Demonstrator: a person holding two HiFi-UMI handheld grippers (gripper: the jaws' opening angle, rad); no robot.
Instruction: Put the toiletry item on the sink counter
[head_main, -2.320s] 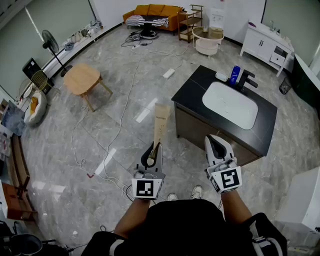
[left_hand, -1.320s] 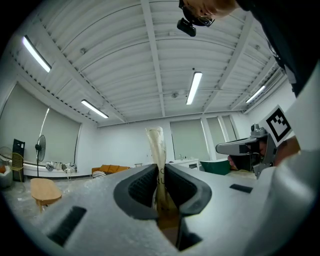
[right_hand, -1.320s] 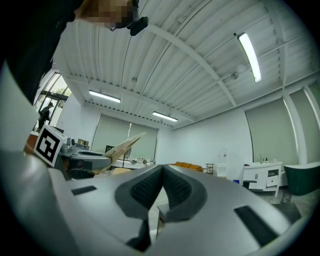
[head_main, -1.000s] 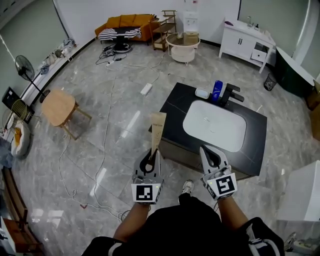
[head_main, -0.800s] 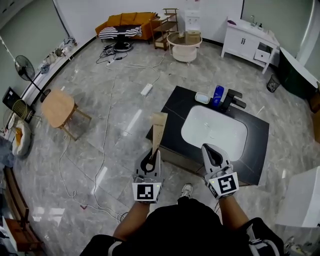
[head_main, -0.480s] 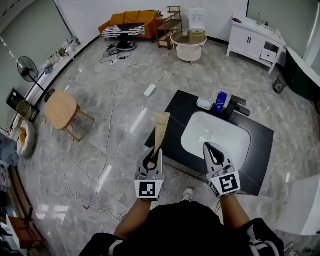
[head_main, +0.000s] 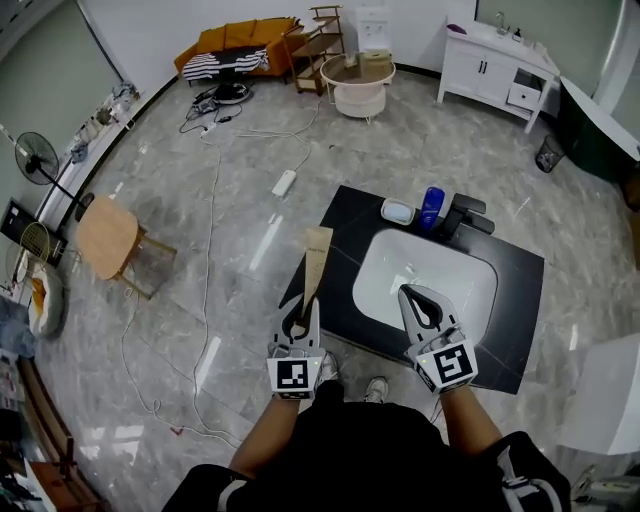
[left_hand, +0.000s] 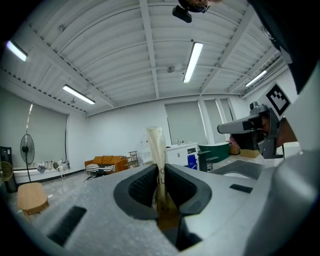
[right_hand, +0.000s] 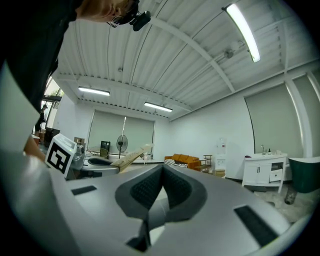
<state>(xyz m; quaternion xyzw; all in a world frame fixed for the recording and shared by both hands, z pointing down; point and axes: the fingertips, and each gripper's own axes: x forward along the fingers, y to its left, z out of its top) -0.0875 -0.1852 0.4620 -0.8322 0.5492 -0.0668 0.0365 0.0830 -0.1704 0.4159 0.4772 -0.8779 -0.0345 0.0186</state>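
Observation:
The toiletry item is a flat beige tube (head_main: 316, 258) (left_hand: 157, 147). It stands upright in my left gripper (head_main: 304, 304) (left_hand: 160, 172), whose jaws are shut on its lower end. The tube hangs over the near left corner of the black sink counter (head_main: 341, 216). My right gripper (head_main: 412, 293) (right_hand: 161, 172) is shut and empty, over the near rim of the white basin (head_main: 440, 272). In the right gripper view the tube (right_hand: 128, 158) points up to the left.
At the back of the counter stand a soap dish (head_main: 397, 212), a blue bottle (head_main: 431, 207) and a black faucet (head_main: 467, 216). A cable (head_main: 205, 290) runs over the floor on the left, near a wooden side table (head_main: 105, 228). A white unit (head_main: 600, 398) stands at the right.
The person has walked up to the counter. Both grippers now hang over its near edge. The left gripper still holds the tube upright, and the right stays shut.

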